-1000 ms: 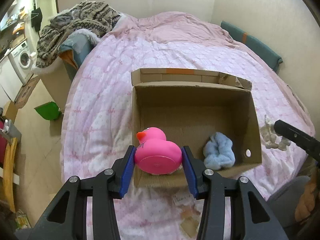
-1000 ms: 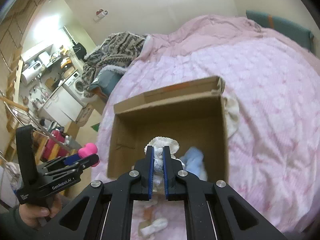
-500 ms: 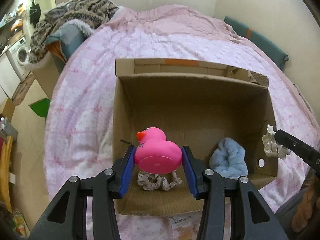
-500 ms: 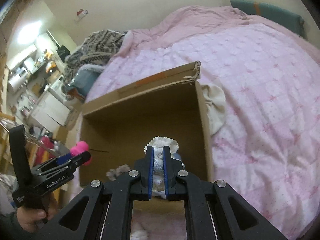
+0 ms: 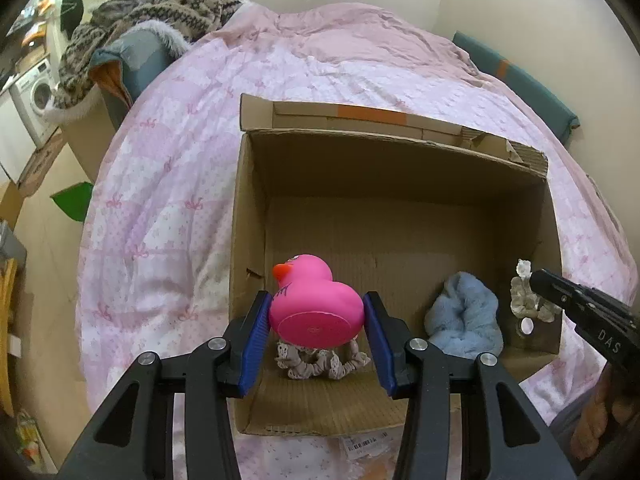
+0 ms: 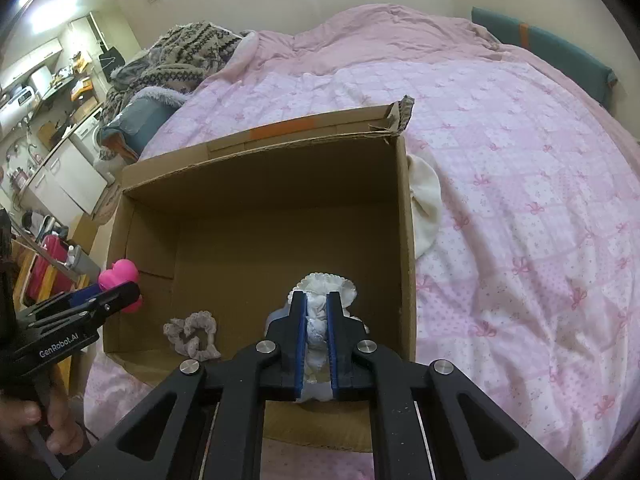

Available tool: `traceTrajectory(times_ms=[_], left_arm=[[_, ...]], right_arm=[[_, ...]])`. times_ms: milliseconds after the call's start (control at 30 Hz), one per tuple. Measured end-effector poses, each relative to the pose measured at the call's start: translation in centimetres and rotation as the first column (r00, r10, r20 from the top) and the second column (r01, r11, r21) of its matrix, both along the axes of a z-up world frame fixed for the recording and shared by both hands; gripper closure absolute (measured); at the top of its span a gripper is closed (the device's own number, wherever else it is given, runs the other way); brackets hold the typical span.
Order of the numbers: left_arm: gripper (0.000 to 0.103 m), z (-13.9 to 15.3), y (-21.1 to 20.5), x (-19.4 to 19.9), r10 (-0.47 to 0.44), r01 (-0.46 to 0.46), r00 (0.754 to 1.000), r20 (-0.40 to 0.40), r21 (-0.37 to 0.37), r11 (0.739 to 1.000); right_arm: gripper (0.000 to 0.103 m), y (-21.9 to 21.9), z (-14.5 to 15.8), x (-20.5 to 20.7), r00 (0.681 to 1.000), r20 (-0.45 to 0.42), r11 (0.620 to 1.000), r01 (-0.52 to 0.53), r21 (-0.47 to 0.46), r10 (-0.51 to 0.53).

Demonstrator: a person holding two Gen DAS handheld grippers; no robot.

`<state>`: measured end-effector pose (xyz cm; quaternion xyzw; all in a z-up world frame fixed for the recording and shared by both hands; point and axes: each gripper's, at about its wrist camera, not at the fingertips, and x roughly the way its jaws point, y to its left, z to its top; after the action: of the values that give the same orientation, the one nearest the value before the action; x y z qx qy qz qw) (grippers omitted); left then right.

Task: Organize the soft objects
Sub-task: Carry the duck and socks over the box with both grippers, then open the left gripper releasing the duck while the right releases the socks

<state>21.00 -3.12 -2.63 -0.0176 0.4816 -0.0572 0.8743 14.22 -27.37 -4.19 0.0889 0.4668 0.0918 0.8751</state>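
An open cardboard box (image 5: 400,168) sits on a bed covered by a pink quilt (image 5: 168,184), filling the centre of both wrist views.

Left gripper (image 5: 316,320): the jaws are clamped on a pink rubber duck (image 5: 314,304), one blue pad against each flank. The duck's orange beak points to the upper left of the frame and its flat base faces the camera. The duck is held above the lower left area of the box interior. In the right wrist view, the same gripper (image 6: 120,300) enters from the left edge, with the duck (image 6: 118,280) at the box's left wall.

Right gripper (image 6: 317,332): the jaws are nearly together, clamped on a white lace scrunchie (image 6: 326,286) whose frilled edge projects past the tips. The item hangs over the lower right area of the box interior. In the left wrist view, this gripper (image 5: 540,280) enters from the right edge, with the scrunchie (image 5: 524,300) at its tip.

Box contents: a beige lace scrunchie (image 5: 320,362) lies on the floor of the box directly below the duck. A light blue fluffy scrunchie (image 5: 466,318) lies in the lower right corner.

A cream cloth (image 6: 424,208) lies on the quilt against the outside of the box's right wall.
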Motion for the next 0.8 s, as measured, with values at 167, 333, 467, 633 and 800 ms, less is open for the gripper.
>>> traceTrajectory(times_ms=[167,333,467,633,800], left_arm=[[0.06,-0.26,-0.6,-0.06,-0.023,0.023,1.0,-0.013,0.012,1.0],[0.06,-0.32,-0.91,-0.27,-0.039,0.039,0.999,-0.005,0.024,0.999],[0.06,-0.4,-0.9,-0.3,-0.036,0.036,0.999,-0.012,0.009,0.999],[0.06,-0.4,-0.9,-0.36,-0.04,0.04,0.999,-0.013,0.008,0.999],[0.06,-0.68,-0.99,-0.35,-0.043,0.043,0.999,-0.024,0.014,0.999]], right_arm=[[0.093,-0.19,-0.25,0.16,1.0,-0.016,1.0,0.008,0.005,-0.008],[0.093,-0.06,-0.45,0.22,1.0,-0.03,1.0,-0.003,0.017,0.003],[0.092,0.24,-0.51,0.18,0.999,-0.031,1.0,-0.013,0.012,0.013],[0.09,0.24,-0.58,0.2,0.999,-0.035,0.999,-0.021,0.033,0.022],[0.087,0.32,-0.64,0.18,0.999,-0.042,0.999,-0.02,0.047,0.022]])
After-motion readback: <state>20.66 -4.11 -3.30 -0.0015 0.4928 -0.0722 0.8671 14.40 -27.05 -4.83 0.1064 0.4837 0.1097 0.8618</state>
